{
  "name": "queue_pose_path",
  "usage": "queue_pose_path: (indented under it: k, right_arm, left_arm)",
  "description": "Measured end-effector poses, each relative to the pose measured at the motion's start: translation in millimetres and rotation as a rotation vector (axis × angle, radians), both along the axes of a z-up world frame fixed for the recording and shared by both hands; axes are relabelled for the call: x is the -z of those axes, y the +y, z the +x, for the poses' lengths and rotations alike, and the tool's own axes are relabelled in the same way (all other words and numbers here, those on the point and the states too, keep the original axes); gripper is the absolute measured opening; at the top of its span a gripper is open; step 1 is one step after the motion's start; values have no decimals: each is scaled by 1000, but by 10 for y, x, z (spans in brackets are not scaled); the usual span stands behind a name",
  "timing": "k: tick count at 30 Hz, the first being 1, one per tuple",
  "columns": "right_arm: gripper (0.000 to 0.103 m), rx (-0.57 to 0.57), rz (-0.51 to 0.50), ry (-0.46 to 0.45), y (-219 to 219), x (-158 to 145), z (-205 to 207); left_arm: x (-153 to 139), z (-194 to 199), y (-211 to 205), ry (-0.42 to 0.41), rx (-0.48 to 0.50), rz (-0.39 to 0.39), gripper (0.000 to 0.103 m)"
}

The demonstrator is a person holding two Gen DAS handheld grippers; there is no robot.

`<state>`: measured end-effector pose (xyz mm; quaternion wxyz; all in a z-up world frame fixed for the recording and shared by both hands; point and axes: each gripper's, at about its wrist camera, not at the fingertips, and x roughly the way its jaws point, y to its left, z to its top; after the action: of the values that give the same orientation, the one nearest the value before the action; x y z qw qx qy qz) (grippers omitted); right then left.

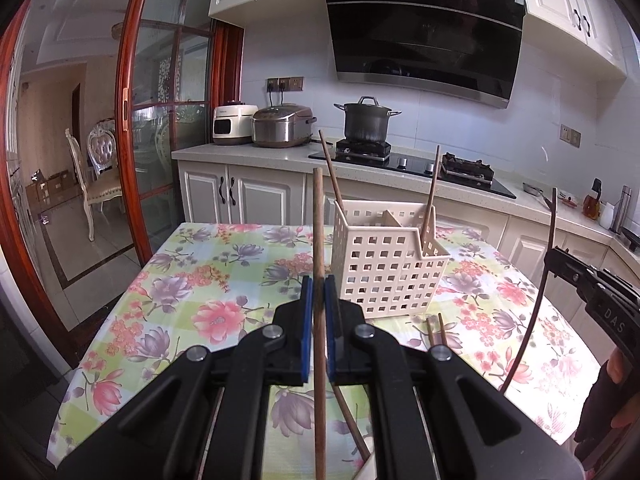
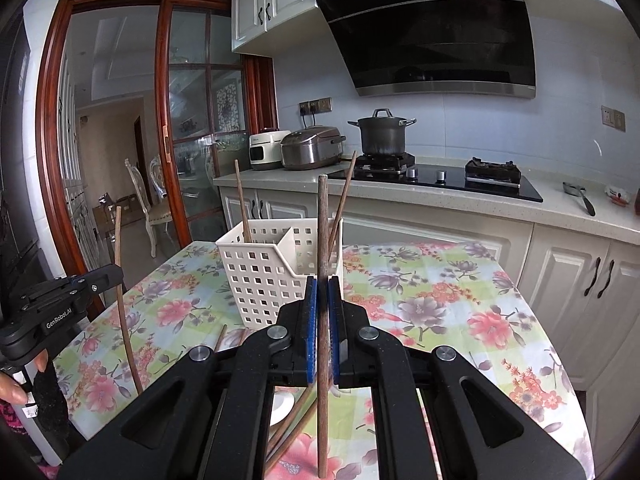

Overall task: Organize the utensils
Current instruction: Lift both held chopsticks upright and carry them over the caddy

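While we are holding 1 chopstick upright in each hand, most of the risk is sitting in how thin these grips are. Our left tongs [image 1: 319, 300] are clamped together on the left chopstick [image 1: 318, 240], pinching it partway along its length, so a long top end is standing free above the blue pads [image 1: 306, 320] and a long tail is hanging below. We are judging that any tilt could let it pivot or slip. Ahead on the floral worktop [image 1: 200, 280], the cream slotted basket [image 1: 384, 264] is standing with 2 chopsticks [image 1: 430, 196] already leaning inside, 1 in each of its 2 compartments; a careless lowering could strike these or nudge the light basket along the cloth. More loose chopsticks [image 1: 434, 332] are lying in front of the basket, under our tongs, where a swinging tail could scatter them. Our right tongs [image 2: 322, 312] are likewise clamped on the right chopstick [image 2: 323, 240], just before the basket's rim. With both hands converging on 1 small opening, we are risking the 2 sticks clashing.
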<state>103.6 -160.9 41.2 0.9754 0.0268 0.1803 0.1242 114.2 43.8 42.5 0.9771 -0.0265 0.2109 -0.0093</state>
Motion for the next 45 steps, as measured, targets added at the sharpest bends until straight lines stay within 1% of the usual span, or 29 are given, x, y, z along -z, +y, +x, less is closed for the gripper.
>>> queue_pose_path:
  k: [5,17,21,25,33,38,41,45]
  right_arm:
    - [6,-3,3,-11,0,-21,-24]
    - [6,0,3,-27,7,-52,-36]
    - [6,-6,-19,-42,50,-89,3]
    - [6,-14,-24,-45,70,-155,125]
    - [6,-13,-35,-68,98,-314,323]
    - [6,-19,-14,-84,60,-477,402]
    - [6,-19,-10,-99,49,-591,445]
    - [6,-26,-8,-110,85,-731,534]
  left_arm:
    - [-53,-63,-18,-23,-1,10,6]
    - [-131,-100,-24,-47,4,13,6]
    - [-197,-59,-57,-54,14,23,6]
    - [-265,19,-84,-49,36,16,6]
    - [-510,176,-174,-77,62,22,6]
    - [-704,314,-196,-83,82,18,6]
    - [-813,362,-222,-95,84,29,6]
    - [-1029,470,-253,-104,97,23,6]
